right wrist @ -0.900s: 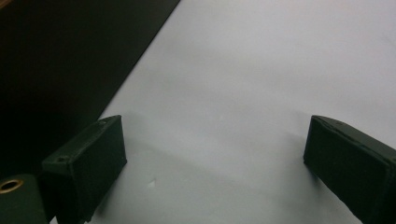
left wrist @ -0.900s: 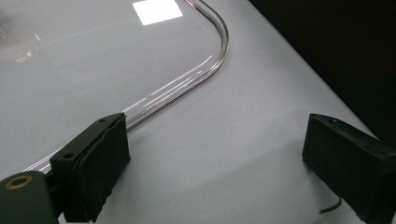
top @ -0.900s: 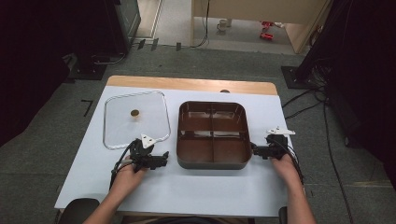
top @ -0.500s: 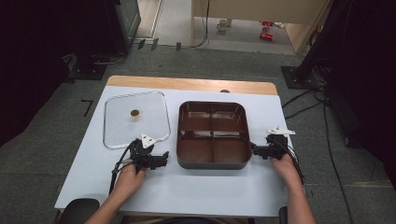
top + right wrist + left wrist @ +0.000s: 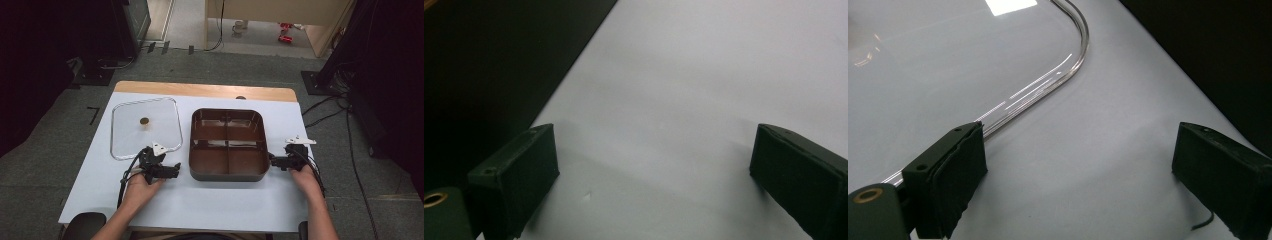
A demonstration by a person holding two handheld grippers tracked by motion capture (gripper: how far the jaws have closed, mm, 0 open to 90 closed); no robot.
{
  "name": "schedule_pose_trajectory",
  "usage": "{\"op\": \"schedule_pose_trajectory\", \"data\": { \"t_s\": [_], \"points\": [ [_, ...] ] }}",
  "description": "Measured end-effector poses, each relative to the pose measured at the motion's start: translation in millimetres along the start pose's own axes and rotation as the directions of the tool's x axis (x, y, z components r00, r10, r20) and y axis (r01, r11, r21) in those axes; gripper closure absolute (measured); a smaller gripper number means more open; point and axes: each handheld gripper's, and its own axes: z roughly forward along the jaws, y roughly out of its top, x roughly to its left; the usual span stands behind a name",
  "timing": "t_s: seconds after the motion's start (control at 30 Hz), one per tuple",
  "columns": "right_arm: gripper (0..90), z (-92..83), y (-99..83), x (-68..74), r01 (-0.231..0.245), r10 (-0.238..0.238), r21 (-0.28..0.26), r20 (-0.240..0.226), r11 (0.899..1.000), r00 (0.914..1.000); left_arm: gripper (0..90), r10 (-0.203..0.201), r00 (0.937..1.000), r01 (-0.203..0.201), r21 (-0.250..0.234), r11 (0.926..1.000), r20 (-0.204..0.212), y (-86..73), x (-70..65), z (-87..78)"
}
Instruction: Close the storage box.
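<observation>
My left gripper (image 5: 176, 168) jaws spread wide and empty beside the clear glass lid's (image 5: 145, 127) near corner, my right gripper (image 5: 272, 161) likewise open — brown divided tray (image 5: 227, 145) between them, bare white table (image 5: 210, 200) all round.

light: even overhead | bg dim | lid (image 5: 948, 60) glare | soft blur

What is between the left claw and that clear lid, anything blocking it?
Nothing visible. The left gripper sits with open jaws just off the clear lid's near corner, with bare white table between them. The brown tray lies off to the other side, apart from that gap.
</observation>
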Motion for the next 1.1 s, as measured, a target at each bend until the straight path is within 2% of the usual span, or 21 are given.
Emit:
{"op": "schedule_pose_trajectory", "data": {
  "t_s": [0.07, 0.1, 0.13, 0.17, 0.2, 0.23, 0.27, 0.3, 0.37, 0.57, 0.7, 0.83, 0.93, 1.1],
  "points": [
    [4.6, 0.0, 0.0, 0.0, 0.0, 0.0, 0.0, -0.001, 1.0, 1.0, 7.4, -0.01, 0.9983, 0.01, 0.002, 0.9999, 0.057, 0.5, 2.3, -2.5],
    [4.6, 0.0, 0.0, 0.0, 0.0, 0.0, 0.0, -0.001, 1.0, 1.0, 7.4, -0.032, 0.9919, 0.032, 0.006, 0.9995, 0.123, 1.5, 4.4, -5.5],
    [4.6, 0.0, 0.0, 0.0, 0.0, 0.0, 0.0, -0.001, 1.0, 1.0, 8.0, -0.032, 0.9919, 0.032, 0.006, 0.9995, 0.123, 1.5, 4.4, -5.5],
    [4.6, 0.0, 0.0, 0.0, -0.001, 0.001, 0.001, -0.001, 1.0, 1.0, 14.6, -0.024, 0.9891, 0.022, 0.011, 0.9997, 0.145, 1.9, 5.4, -7.9],
    [4.6, 0.0, 0.0, 0.0, -0.001, 0.001, 0.001, -0.001, 1.0, 1.0, 16.4, -0.024, 0.9891, 0.022, 0.011, 0.9997, 0.145, 1.9, 5.4, -7.9],
    [4.6, 0.0, 0.0, 0.0, -0.001, 0.001, 0.001, -0.001, 1.0, 1.0, 15.8, -0.009, 0.9881, 0.005, 0.028, 0.9996, 0.154, 3.1, 6.2, -9.4],
    [4.6, 0.0, 0.0, 0.0, -0.001, 0.001, 0.001, -0.001, 1.0, 1.0, 15.7, -0.009, 0.9881, 0.005, 0.028, 0.9996, 0.154, 3.1, 6.2, -9.4],
    [4.5, 0.0, 0.0, 0.0, -0.001, 0.001, 0.001, -0.001, 1.0, 1.0, 15.7, 0.02, 0.987, -0.026, 0.037, 0.999, 0.16, 6.8, 7.1, -12.3],
    [4.4, 0.0, 0.0, 0.0, -0.001, 0.001, 0.001, -0.002, 1.0, 1.0, 16.5, 0.034, 0.9865, -0.039, 0.025, 0.9989, 0.16, 8.6, 8.5, -15.5],
    [4.2, 0.1, 0.0, -0.1, 0.0, 0.0, 0.001, -0.003, 1.0, 1.0, 17.9, 0.034, 0.9826, -0.039, 0.02, 0.999, 0.183, 14.6, 17.4, -22.3],
    [4.1, 0.1, 0.1, -0.1, 0.0, 0.0, 0.002, -0.004, 1.0, 1.0, 21.5, 0.056, 0.9841, -0.056, -0.005, 0.9984, 0.169, 21.2, 25.3, -27.2],
    [4.1, 0.1, 0.1, 0.0, 0.0, 0.0, 0.002, -0.003, 1.0, 1.0, 21.8, 0.052, 0.9854, -0.05, -0.019, 0.9986, 0.162, 25.3, 32.1, -28.9],
    [4.0, 0.1, 0.1, 0.1, -0.001, 0.001, 0.002, -0.003, 1.0, 1.0, 22.2, 0.038, 0.9855, -0.034, -0.027, 0.9991, 0.166, 29.7, 43.0, -29.8],
    [4.0, 0.1, 0.1, 0.3, 0.0, 0.0, 0.003, -0.002, 1.0, 1.0, 22.5, 0.032, 0.9897, -0.027, -0.039, 0.9989, 0.139, 34.1, 53.3, -29.2]
  ]
}}
